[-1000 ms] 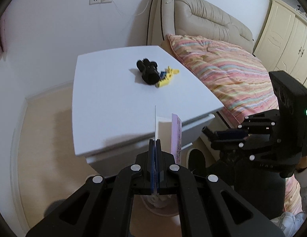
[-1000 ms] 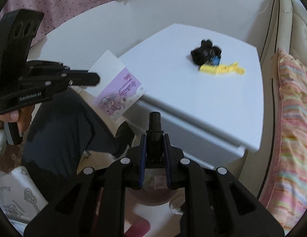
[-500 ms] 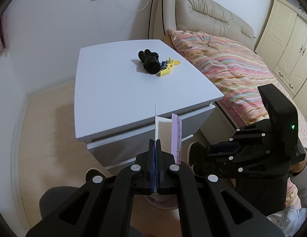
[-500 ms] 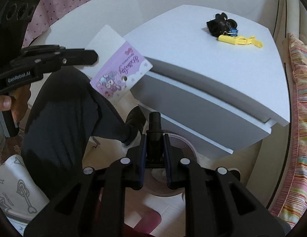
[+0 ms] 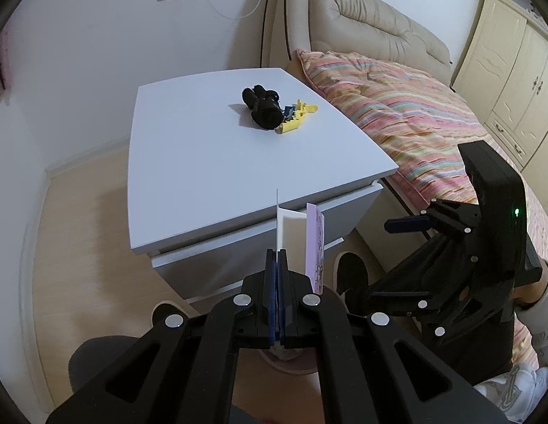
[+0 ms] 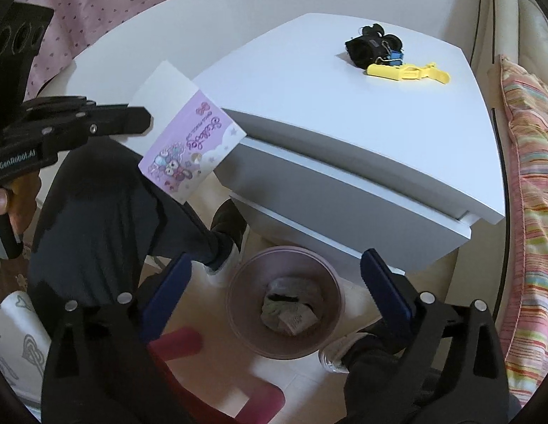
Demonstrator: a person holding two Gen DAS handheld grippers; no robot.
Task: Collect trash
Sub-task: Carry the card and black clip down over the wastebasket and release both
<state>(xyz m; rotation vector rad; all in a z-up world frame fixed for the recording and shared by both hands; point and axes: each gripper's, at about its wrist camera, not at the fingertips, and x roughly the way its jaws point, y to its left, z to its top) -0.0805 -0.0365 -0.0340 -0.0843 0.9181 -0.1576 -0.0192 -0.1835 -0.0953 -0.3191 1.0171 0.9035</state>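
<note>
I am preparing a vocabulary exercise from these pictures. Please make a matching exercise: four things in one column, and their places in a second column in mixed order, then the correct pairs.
Things:
1. folded card
2. pink bin
3. yellow clip
4. striped blanket

Places:
A. on the bed
B. on the floor in front of the white cabinet
C. between the fingers of the left gripper
D. on top of the white cabinet, beside the black object

Pairs: 1-C, 2-B, 3-D, 4-A
</note>
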